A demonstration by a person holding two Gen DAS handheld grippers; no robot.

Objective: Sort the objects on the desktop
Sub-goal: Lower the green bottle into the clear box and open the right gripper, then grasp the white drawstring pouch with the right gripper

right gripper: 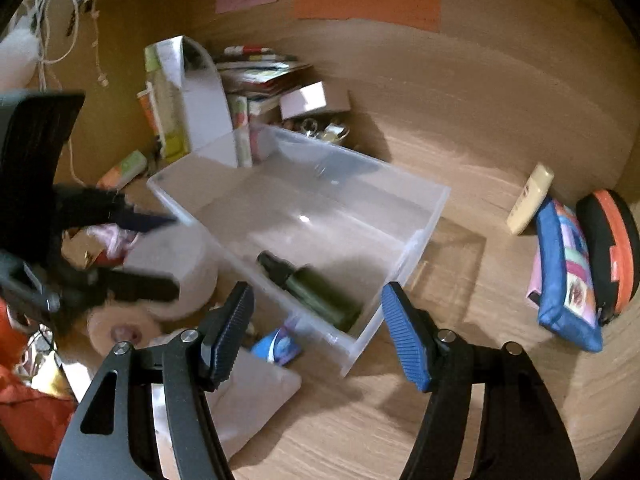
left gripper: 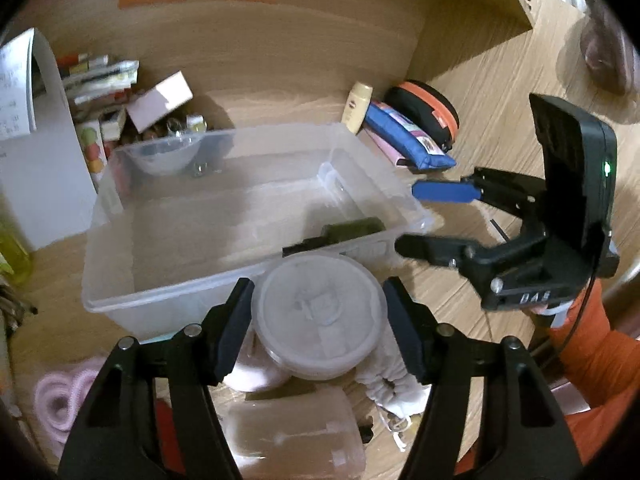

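A clear plastic bin [left gripper: 120,264] [right gripper: 424,216] stands on the wooden desk. A dark green spray bottle [right gripper: 316,288] [left gripper: 352,229] lies inside it near the front corner. My left gripper [left gripper: 318,320] is open, its fingers on either side of a round frosted lidded tub [left gripper: 320,312] just in front of the bin; contact is not clear. The tub also shows in the right wrist view [right gripper: 176,268]. My right gripper [right gripper: 318,332] [left gripper: 416,216] is open and empty, hovering over the bin's near right corner above the bottle.
A cream lotion tube [left gripper: 357,107] [right gripper: 530,198], a blue pouch [left gripper: 408,140] [right gripper: 568,276] and an orange-black case [left gripper: 428,110] [right gripper: 612,248] lie right of the bin. Books and boxes [left gripper: 100,92] crowd the back left. A pink coil [left gripper: 62,398], white drawstring bag [left gripper: 390,376] and clear container [left gripper: 296,436] lie in front.
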